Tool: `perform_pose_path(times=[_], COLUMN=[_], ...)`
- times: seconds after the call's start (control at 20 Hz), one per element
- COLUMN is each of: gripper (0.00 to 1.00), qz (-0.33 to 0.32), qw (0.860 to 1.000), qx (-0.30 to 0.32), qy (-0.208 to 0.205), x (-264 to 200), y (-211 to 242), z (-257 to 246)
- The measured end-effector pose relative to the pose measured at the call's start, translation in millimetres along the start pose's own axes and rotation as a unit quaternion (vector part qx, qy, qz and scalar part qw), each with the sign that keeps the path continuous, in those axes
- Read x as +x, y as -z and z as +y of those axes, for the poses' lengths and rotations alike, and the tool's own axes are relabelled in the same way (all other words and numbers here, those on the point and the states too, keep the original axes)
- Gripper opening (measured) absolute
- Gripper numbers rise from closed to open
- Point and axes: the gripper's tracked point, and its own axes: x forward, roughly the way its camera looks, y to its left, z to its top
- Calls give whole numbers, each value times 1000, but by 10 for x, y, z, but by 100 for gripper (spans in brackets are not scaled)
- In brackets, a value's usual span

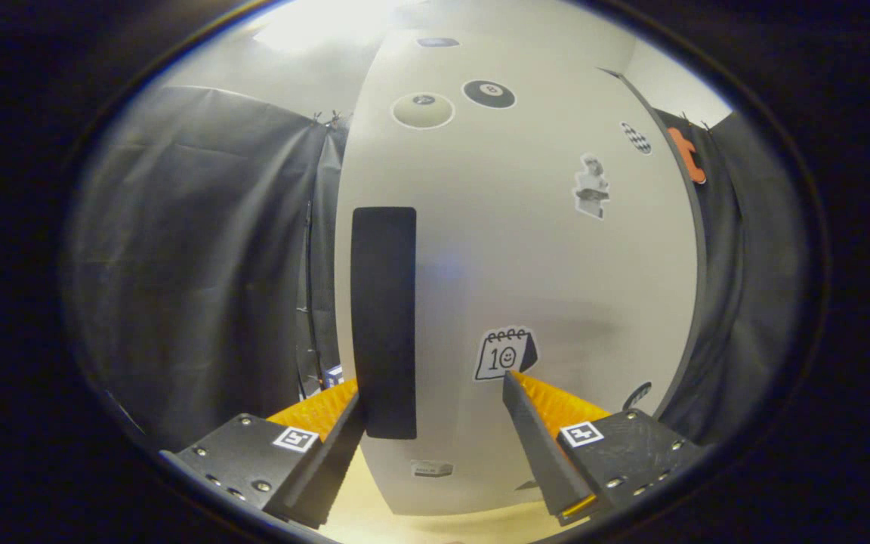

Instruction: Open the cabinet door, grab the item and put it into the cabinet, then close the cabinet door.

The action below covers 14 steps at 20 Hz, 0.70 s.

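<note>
The tongs (435,423) stand apart, holding nothing, close before the white cabinet door (541,249), which looks shut; its dark handle strip (383,302) sits just ahead of the left finger. Any grip should take that strip squarely.

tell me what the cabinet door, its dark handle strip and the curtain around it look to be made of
Cabinet door: likely painted or laminated board, smooth matt white with a soft sheen and stickers lying flat.
Handle strip: flat matt black, perhaps plastic or a recess; hard to tell.
Curtain: dark woven cloth, judging by its folds and creases.
The gripper is open, its fingers either side of the strip's lower end.
</note>
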Motion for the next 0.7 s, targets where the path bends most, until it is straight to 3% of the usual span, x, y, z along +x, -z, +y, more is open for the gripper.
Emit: perform_pose_path(times=[0.45, 0.7], gripper=[100, 100], qz=[-24, -33], qw=[994, 991], qx=[-9, -6], qy=[105, 133], x=[33, 52], y=[-27, -34], z=[24, 20])
